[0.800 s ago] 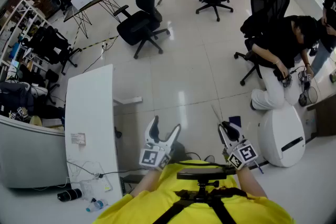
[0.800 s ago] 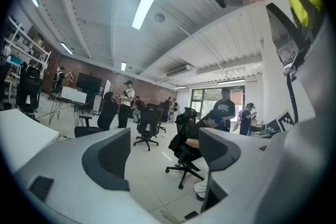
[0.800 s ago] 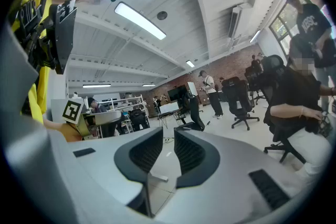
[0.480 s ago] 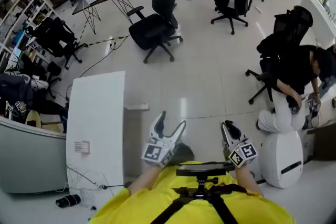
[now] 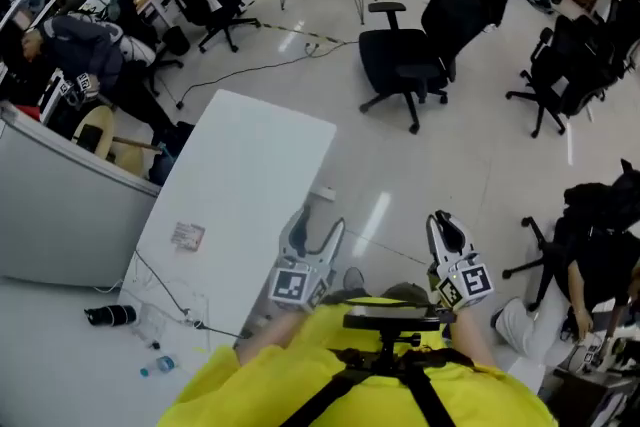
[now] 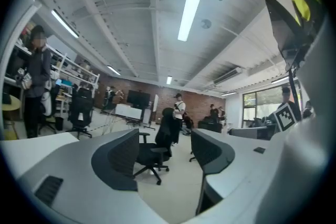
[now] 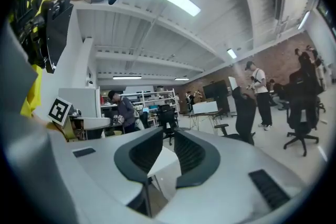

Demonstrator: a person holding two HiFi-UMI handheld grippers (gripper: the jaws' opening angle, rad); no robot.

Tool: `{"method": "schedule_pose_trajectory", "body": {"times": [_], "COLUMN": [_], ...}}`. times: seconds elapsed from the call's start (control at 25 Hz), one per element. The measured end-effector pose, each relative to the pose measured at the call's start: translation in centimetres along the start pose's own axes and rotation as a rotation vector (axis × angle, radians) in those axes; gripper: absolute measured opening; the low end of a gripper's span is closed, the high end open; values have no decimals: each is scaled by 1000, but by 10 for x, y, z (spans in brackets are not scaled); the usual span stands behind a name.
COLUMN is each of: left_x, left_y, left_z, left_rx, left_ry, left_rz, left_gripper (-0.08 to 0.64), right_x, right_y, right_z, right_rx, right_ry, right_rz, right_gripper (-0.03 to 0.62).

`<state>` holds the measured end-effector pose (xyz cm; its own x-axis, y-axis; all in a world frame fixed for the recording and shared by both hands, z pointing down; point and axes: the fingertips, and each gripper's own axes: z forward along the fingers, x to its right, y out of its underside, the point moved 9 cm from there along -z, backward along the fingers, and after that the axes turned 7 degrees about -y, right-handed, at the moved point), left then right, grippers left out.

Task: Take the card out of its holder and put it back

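Note:
A small flat card in its holder [image 5: 187,236] lies near the left edge of the white table [image 5: 245,170] in the head view. My left gripper [image 5: 314,227] is held level over the table's near right corner, open, with nothing between its fingers; in the left gripper view the left gripper [image 6: 165,157] frames only the room. My right gripper [image 5: 446,227] is to the right of the table over the floor. Its jaws stand a narrow gap apart and hold nothing. In the right gripper view the right gripper [image 7: 169,157] shows a corner of the white table [image 7: 164,164] through that gap.
A black office chair [image 5: 415,55] stands beyond the table. A grey partition [image 5: 60,205] runs along the left, with cables and a dark bottle [image 5: 108,315] on the floor near it. A seated person [image 5: 85,45] is at far left, another [image 5: 600,265] at the right.
The head view has swung to the left, so the white table now lies ahead of the grippers instead of at the left. Both grippers stay close in front of the body.

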<state>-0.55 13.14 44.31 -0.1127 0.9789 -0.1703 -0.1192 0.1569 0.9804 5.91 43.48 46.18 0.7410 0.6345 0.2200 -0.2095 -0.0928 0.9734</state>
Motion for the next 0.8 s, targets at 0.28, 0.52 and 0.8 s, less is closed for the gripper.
{"method": "schedule_pose_trajectory", "body": {"times": [0.28, 0.52, 0.8], "left_x": [-89, -140, -131], "left_y": [-6, 1, 17], "left_z": [-33, -92, -99], "left_rx": [35, 69, 116], "left_ry": [-441, -954, -1361], "left_rz": [-39, -91, -138], "left_gripper": [293, 293, 242], "right_x": [-1, -39, -79], "right_y": [10, 12, 10], "right_z": [167, 314, 420], "right_rx": [-170, -268, -302], "right_ry": [-387, -777, -1105], "right_rz": [-1, -25, -110], "right_gripper": [72, 72, 72]}}
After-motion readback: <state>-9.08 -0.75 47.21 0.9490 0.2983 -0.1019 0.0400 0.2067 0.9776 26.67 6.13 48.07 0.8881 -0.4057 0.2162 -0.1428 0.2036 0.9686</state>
